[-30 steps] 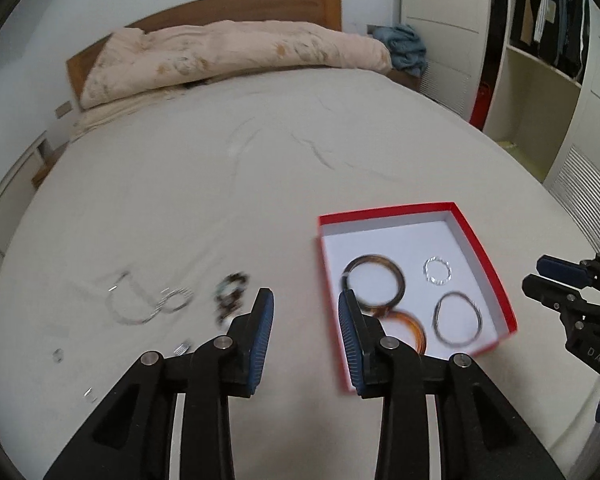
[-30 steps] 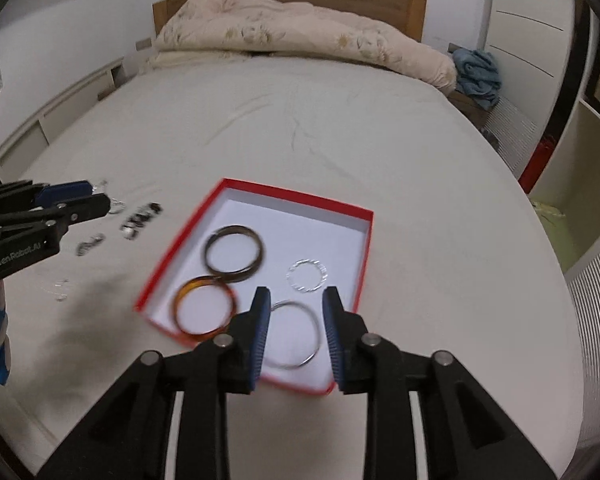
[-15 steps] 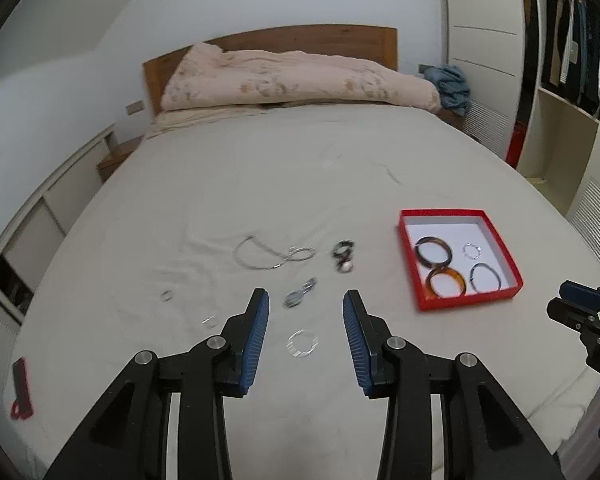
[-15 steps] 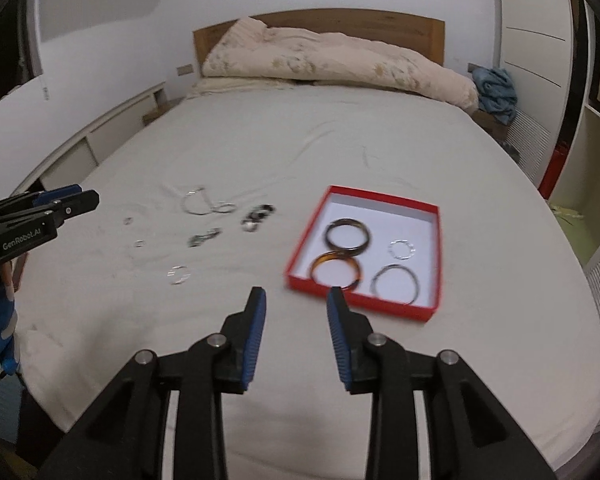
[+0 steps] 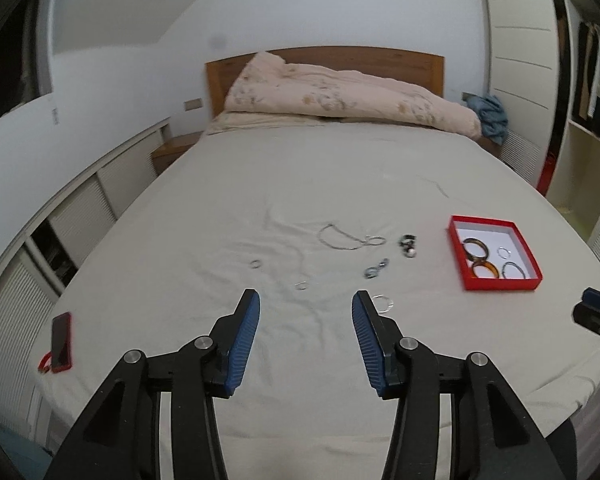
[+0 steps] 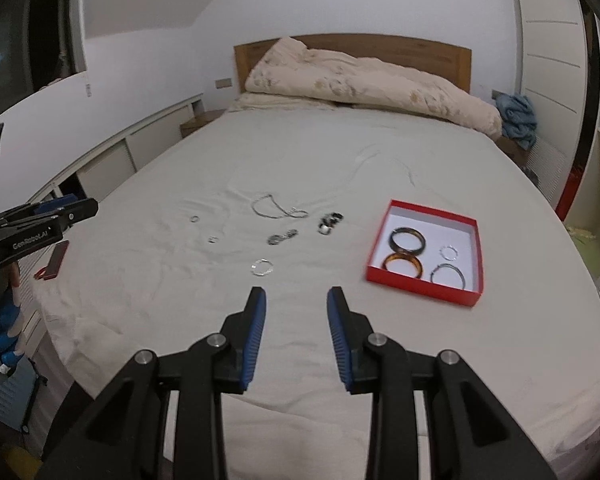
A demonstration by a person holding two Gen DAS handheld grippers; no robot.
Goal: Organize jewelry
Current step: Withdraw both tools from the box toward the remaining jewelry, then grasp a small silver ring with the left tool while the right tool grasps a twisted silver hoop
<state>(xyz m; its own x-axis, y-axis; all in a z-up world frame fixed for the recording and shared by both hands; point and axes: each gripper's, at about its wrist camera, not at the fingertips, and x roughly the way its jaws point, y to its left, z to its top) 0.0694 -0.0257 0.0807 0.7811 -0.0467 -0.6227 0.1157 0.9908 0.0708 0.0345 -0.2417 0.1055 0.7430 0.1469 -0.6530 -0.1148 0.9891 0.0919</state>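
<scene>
Currently both tongs are held back over the near edge of the bed [image 5: 340, 184], jaws parted, nothing gripped. Left tongs [image 5: 306, 338] gape wide; right tongs [image 6: 296, 326] somewhat narrower.

Nearest loose piece: silver bangle [image 5: 383, 303], flat on the sheet just beyond the tip of the left tongs' right finger. From the right tongs the same bangle [image 6: 261, 267] lies ahead and slightly left. A ring, so no long axis to match.

Red box [image 6: 476, 240], holding four bangles, lies ahead-right of both, closer to the right tongs.

Judgement: either reaches; left seems nearer the bangle, right nearer the box.
</scene>
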